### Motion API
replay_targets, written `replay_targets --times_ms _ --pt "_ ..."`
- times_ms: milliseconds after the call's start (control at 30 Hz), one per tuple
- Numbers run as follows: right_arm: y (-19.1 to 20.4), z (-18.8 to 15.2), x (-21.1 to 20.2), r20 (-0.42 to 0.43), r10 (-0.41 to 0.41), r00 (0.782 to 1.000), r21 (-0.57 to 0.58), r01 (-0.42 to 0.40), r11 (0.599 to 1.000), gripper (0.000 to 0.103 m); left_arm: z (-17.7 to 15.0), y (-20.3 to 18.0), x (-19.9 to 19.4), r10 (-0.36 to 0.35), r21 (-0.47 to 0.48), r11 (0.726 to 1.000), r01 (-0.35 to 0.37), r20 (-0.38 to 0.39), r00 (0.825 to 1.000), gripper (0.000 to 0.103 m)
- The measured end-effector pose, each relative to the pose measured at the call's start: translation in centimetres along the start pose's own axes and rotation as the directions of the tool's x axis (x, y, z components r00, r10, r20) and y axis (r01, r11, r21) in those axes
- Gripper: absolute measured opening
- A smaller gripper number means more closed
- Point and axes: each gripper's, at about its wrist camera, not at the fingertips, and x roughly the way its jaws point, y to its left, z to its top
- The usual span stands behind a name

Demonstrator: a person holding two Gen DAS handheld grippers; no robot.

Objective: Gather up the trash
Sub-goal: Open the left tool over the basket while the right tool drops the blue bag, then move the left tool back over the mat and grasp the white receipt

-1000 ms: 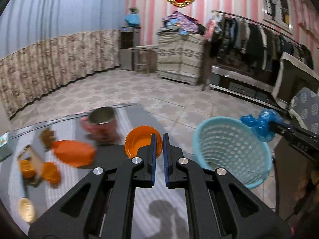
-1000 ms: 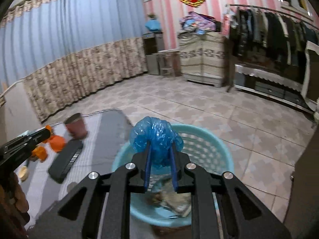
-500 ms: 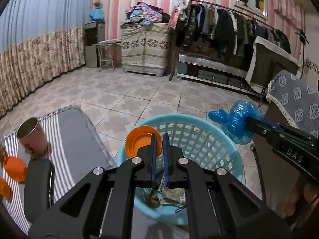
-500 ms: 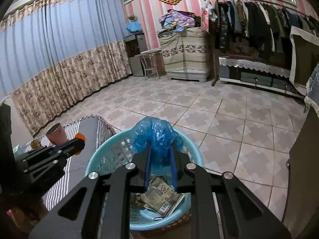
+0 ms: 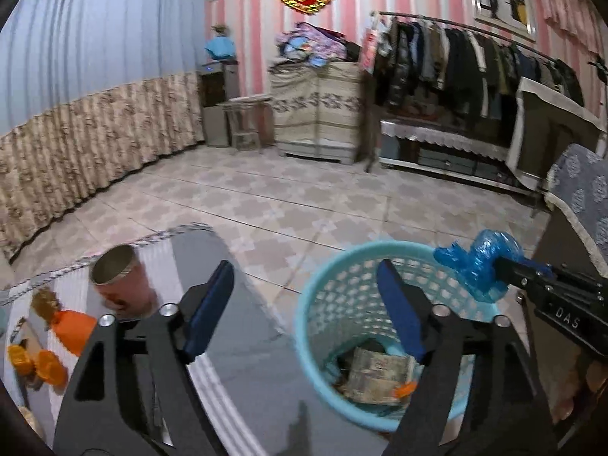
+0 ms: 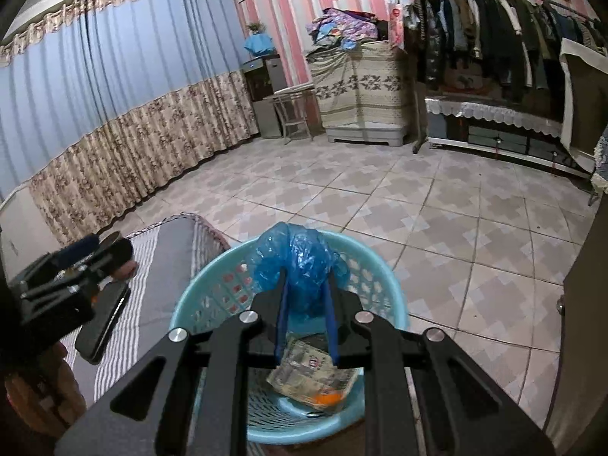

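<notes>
The left claw (image 5: 304,296) is opening, jaws wide apart with nothing between them. At its 4 o'clock, an orange cap (image 5: 403,389) lies in the basket (image 5: 315,304) beside a wrapper (image 5: 376,374). The right claw (image 6: 306,304) is clamped on a blue bag (image 6: 300,262) above the basket's rim. At 10 o'clock from the left claw, a cup (image 5: 121,285) and orange scraps (image 5: 72,328) sit on the striped mat (image 5: 243,361).

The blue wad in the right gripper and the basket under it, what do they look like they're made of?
The blue wad looks like thin plastic film: translucent, crinkled, glossy highlights. The basket looks like moulded plastic, pale turquoise with a smooth, slightly shiny rim and a lattice of holes in its wall.
</notes>
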Motion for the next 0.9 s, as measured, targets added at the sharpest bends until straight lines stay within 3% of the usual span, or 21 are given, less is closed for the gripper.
replay_targets --times_ms 100,300,333,400,533,600,900 --pt "1.1 -0.2 0.8 -0.010 0.006 1.000 -0.022 -0.006 1.000 0.017 0.2 1.1 -1.0 0.060 0.010 0.998 -0.060 0.022 0.998 0.090" --pt "2.4 -0.7 2.9 -0.046 0.012 0.999 -0.039 -0.014 0.999 0.023 0.1 4.3 -3.0 0.149 -0.012 0.989 -0.149 0.053 0.987 0.096" --pt "2.5 -0.8 3.0 -0.049 0.014 0.999 -0.036 -0.016 0.999 0.030 0.1 4.7 -3.3 0.158 -0.020 0.987 -0.157 0.054 0.986 0.097" --pt "2.7 -1.0 3.4 -0.047 0.004 0.999 -0.034 -0.005 0.999 0.070 0.1 6.1 -3.9 0.187 -0.044 0.982 -0.185 0.056 0.981 0.097" --pt "3.2 -1.2 3.8 -0.051 -0.017 0.999 -0.044 0.015 0.999 0.077 0.0 8.4 -4.6 0.218 -0.078 0.974 -0.215 0.042 0.975 0.097" --pt "3.3 -1.2 3.9 -0.046 -0.050 0.998 -0.052 0.048 0.998 0.086 -0.1 9.7 -5.2 0.227 -0.097 0.970 -0.223 0.033 0.973 0.097" --pt "4.3 -0.8 2.4 0.010 -0.062 0.998 -0.068 0.063 0.996 0.093 -1.9 14.6 -9.7 0.318 -0.118 0.943 -0.311 0.049 0.947 0.098"
